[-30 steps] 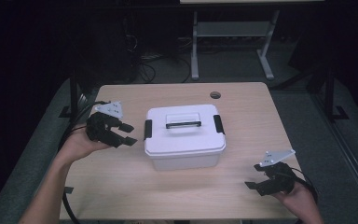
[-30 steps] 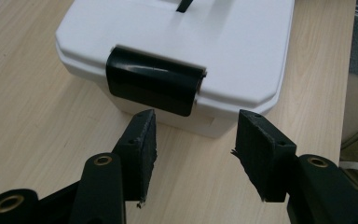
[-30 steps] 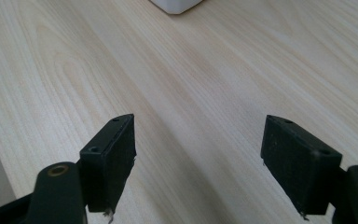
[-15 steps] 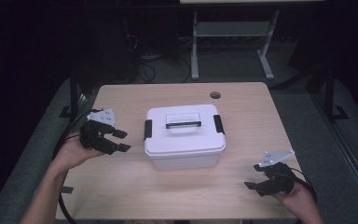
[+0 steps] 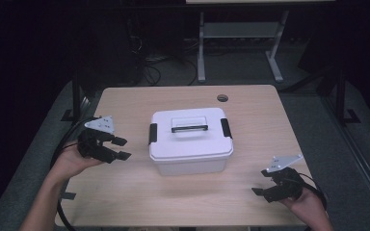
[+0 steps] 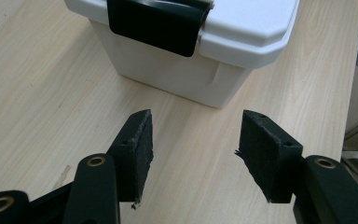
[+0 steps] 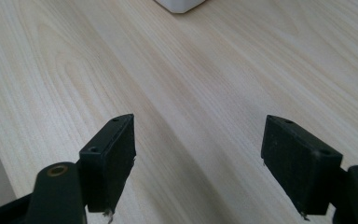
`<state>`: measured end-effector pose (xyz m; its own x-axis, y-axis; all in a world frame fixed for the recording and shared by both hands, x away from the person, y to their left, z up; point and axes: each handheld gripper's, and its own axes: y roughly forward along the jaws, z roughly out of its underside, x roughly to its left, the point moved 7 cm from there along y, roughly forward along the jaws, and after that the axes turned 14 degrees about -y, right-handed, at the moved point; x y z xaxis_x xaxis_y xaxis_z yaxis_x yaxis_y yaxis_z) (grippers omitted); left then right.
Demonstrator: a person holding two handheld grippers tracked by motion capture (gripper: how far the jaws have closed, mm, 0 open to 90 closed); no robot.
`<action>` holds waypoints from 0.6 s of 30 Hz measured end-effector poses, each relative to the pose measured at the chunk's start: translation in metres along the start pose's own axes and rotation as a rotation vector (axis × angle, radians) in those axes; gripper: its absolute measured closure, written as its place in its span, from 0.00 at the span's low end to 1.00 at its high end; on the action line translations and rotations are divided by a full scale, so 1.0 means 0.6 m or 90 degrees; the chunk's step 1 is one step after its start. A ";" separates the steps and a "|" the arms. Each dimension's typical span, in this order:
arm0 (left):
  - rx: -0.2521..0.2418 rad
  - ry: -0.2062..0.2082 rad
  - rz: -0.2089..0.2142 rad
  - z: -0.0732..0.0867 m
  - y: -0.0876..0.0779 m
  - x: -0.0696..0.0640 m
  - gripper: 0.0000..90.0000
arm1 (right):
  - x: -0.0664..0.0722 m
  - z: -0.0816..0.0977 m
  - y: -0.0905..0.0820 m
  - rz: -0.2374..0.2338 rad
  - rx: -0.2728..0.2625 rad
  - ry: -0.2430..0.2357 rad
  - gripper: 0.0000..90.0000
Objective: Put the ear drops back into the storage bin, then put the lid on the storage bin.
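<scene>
a: box [image 5: 191,139] mid-table, latch [image 6: 156,21] straight ahead of left gripper [image 5: 118,148], jaws just widened, empty
b: right gripper [image 5: 265,186] open too, empty, farther off, so left is nearer

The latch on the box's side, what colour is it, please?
Black, on the white box; the latch shows best in the left gripper view.
</scene>
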<state>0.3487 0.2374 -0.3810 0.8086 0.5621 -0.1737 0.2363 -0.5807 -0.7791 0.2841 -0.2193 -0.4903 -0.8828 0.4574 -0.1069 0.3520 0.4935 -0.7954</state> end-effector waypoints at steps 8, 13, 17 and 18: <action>0.002 -0.003 -0.002 0.010 0.001 0.001 0.48 | 0.000 0.000 0.000 0.000 0.002 -0.001 0.28; 0.002 -0.008 -0.002 0.017 0.004 0.003 0.47 | 0.000 0.000 0.001 0.000 0.004 0.001 0.28; 0.009 -0.012 -0.001 0.026 0.008 0.005 0.46 | 0.000 0.001 0.001 -0.002 0.005 0.004 0.28; 0.011 -0.013 -0.001 0.028 0.009 0.006 0.46 | 0.000 0.001 0.001 -0.002 0.006 0.004 0.28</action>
<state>0.3439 0.2459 -0.3960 0.7970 0.5751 -0.1845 0.2285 -0.5699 -0.7893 0.2842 -0.2192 -0.4913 -0.8819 0.4605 -0.1011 0.3466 0.4879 -0.8011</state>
